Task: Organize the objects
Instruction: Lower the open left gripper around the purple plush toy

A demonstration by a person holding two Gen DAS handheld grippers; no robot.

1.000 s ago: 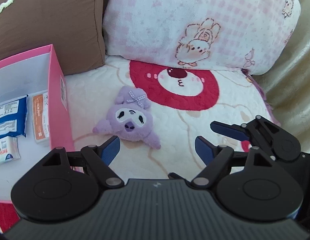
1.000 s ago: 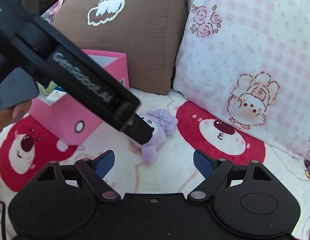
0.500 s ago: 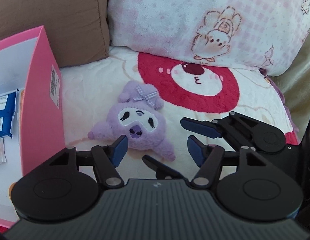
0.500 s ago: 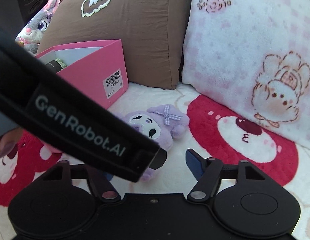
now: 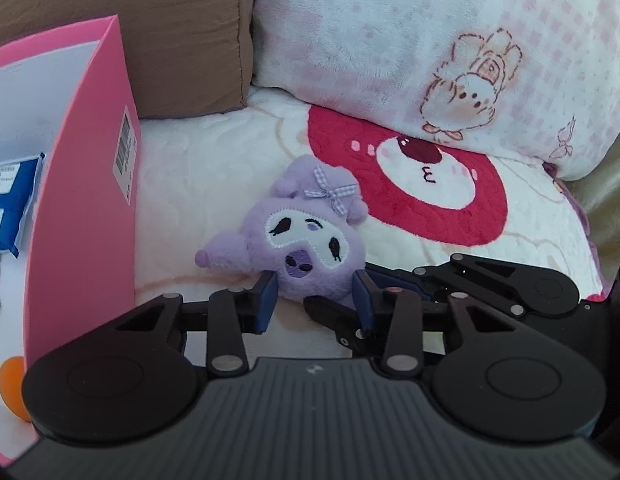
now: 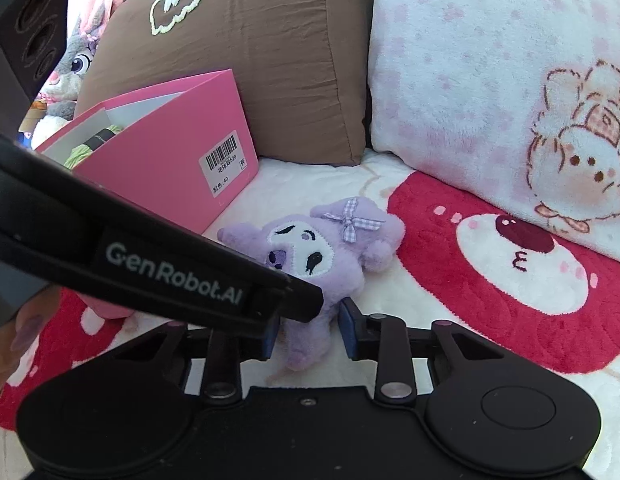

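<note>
A purple plush toy with a checked bow lies on the cream and red blanket, beside the pink box. My left gripper has its blue pads on both sides of the plush's lower end, closing on it. My right gripper has its pads either side of the plush's lower limb, pads close to it. The left gripper's body crosses the right wrist view. The right gripper's fingers show just right of the plush in the left wrist view.
The pink box holds blue packets and an orange ball. A brown pillow and a pink-white pillow lean behind. A grey rabbit plush sits at far left.
Both grippers have moved forward onto the plush and their jaws have narrowed around its lower end. The plush has stayed in place on the blanket.
</note>
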